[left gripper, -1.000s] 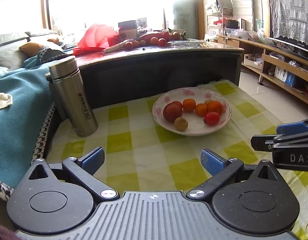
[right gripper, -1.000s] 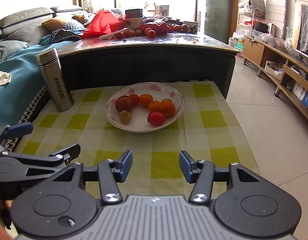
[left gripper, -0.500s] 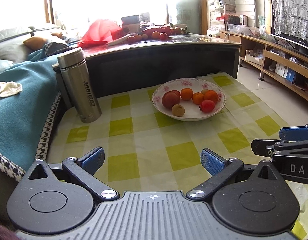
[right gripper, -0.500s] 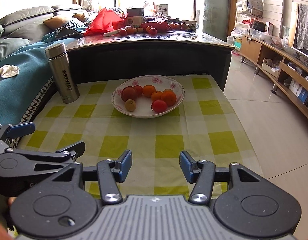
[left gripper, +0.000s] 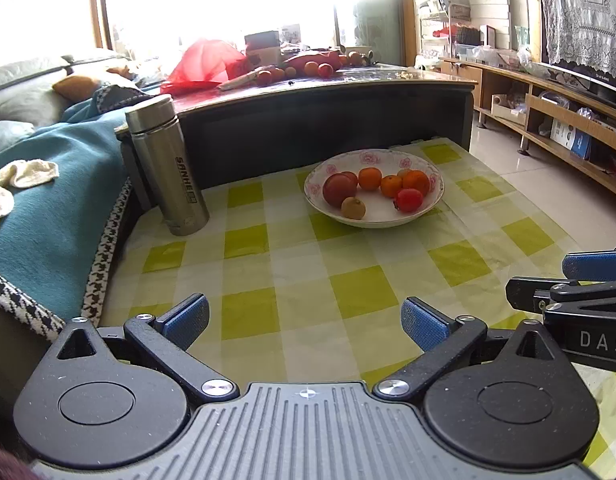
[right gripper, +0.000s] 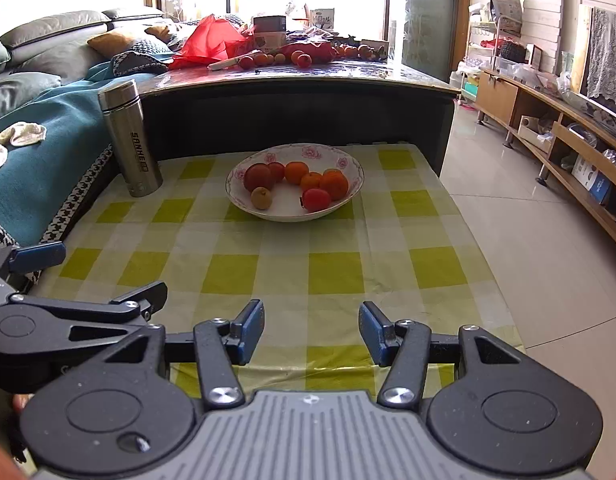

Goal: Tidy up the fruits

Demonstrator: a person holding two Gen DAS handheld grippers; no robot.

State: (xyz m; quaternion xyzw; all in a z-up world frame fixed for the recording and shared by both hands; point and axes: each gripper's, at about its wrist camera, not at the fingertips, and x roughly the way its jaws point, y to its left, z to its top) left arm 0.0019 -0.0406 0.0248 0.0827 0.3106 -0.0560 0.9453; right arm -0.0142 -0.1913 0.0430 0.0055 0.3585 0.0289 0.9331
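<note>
Sofa point(right gripper: 36, 92): upper left of the right view, under a teal blanket point(left gripper: 48, 208).

Dark table point(right gripper: 300, 96): across the upper middle, carrying a red bag point(right gripper: 212, 44), a box point(right gripper: 270, 32) and a loose row of small fruits point(right gripper: 296, 56) along its top.

Checked cloth point(right gripper: 332, 272): yellow-green and white, filling the centre of both views; bare apart from the two items below.

Flask point(left gripper: 168, 164): steel, upright, centre left on the cloth, well apart from the bowl.

Bowl point(right gripper: 350, 160): white with a pink flower rim, middle of the cloth. Holds the fruit in a loose cluster: a dark red one point(right gripper: 258, 177) at left, oranges point(right gripper: 334, 184) at right, a red tomato-like one point(right gripper: 316, 199) in front, a small tan one point(right gripper: 261, 198) at lower left. None lies on the cloth.

Left gripper point(left gripper: 306, 320): lower centre of its view, pads spread wide, nothing between them, over the near cloth and well apart from the bowl.

Right gripper point(right gripper: 311, 330): lower centre of its view, likewise spread and empty, just beside the left one.

Judgement: the bowl looks filled and this cloth cleared, so the step is probably ending or resetting. If more fruit is to be brought from the dark table, approach from above, centre one fruit between the pads, close gently because the fruit is round and soft-skinned, and set it in the bowl's open front rather than on the pile.
</note>
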